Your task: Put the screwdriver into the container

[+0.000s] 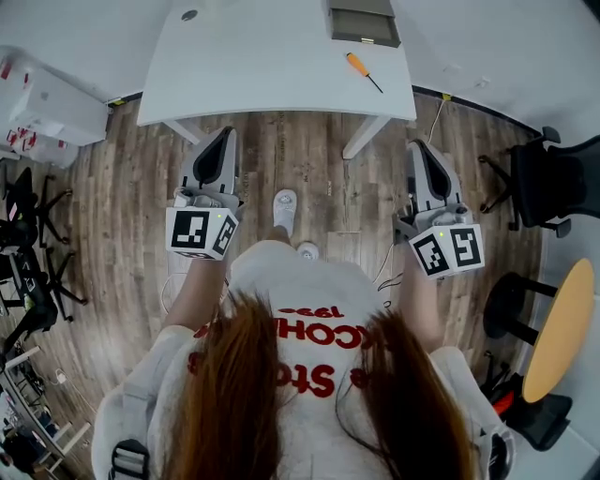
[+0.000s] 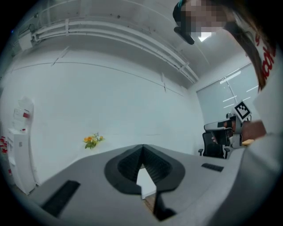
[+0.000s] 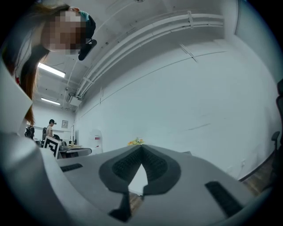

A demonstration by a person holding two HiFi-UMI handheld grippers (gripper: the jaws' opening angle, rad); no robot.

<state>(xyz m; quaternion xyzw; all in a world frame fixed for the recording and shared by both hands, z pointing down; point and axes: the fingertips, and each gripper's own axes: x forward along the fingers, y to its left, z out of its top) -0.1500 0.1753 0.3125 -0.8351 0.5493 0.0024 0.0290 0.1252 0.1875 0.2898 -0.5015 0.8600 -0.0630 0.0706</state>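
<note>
Orange-handled screwdriver (image 1: 361,70) lies on the white worktop (image 1: 253,66) near a grey rectangular container (image 1: 364,24), well ahead of your right claw (image 1: 418,152) and left claw (image 1: 222,142), both closed, empty.

White table (image 1: 272,66) carries an orange-handled screwdriver (image 1: 362,70) near a grey container (image 1: 363,23).

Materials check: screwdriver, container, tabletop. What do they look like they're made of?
Screwdriver: orange handle, likely plastic going by the saturated matte colour; thin dark shaft, probably metal.
Container: grey with flat matte faces; plastic or painted metal, can't tell from here.
Tabletop: smooth white with an even sheen, probably laminate.
</note>
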